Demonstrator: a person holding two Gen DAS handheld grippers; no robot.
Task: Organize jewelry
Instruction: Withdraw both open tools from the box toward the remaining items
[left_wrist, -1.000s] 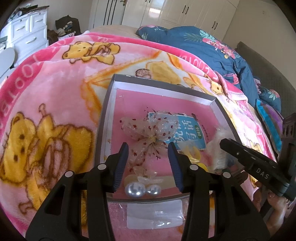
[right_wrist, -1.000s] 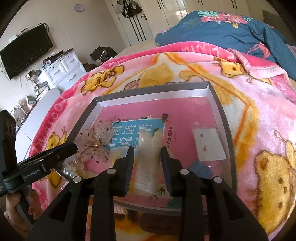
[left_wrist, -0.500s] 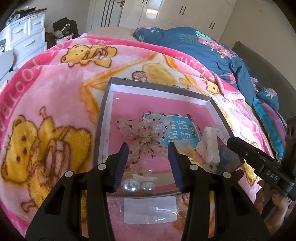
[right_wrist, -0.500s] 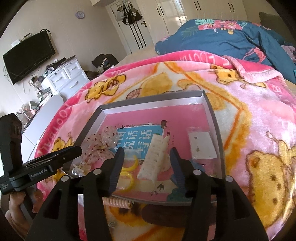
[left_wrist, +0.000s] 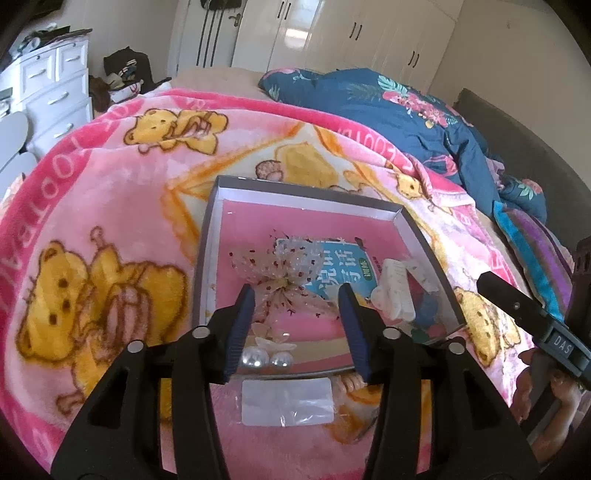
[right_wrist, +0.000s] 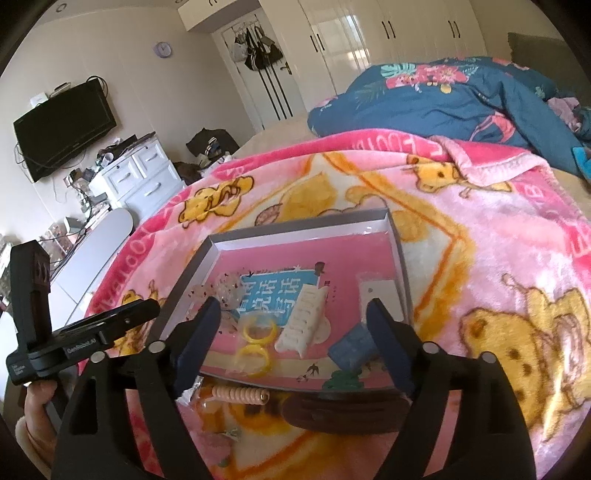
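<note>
Your right gripper (right_wrist: 293, 325) is showing "DAS" on its side in the left wrist view, and your left gripper (left_wrist: 297, 325) is carrying a white label starting "Gen" that is too small to read fully. Both are hovering over the near edge of the shallow grey cardboard box lid (left_wrist: 207, 258), which is lying on the pink bear-print blanket (left_wrist: 110, 206) on the bed. Blue Chinese characters are printed on the pink book cover (right_wrist: 273, 291) lining the lid.

Inside the lid you are seeing a sheer red-dotted fabric bow (left_wrist: 280, 273), two pearl beads (left_wrist: 266, 358) at the near edge, a white ridged hair clip (right_wrist: 306, 317), two yellow plastic rings (right_wrist: 255, 343), a blue square piece (right_wrist: 351, 347) and a clear bag with a white card (right_wrist: 376, 291).

Your right jaws are opening wide, nothing pressed between them. Your left jaws are opening too, at a middling gap, gripping nothing.

Outside the lid, a peach coiled hair tie (right_wrist: 240, 395) and a clear plastic packet (left_wrist: 288, 402) are lying on the blanket.
</note>
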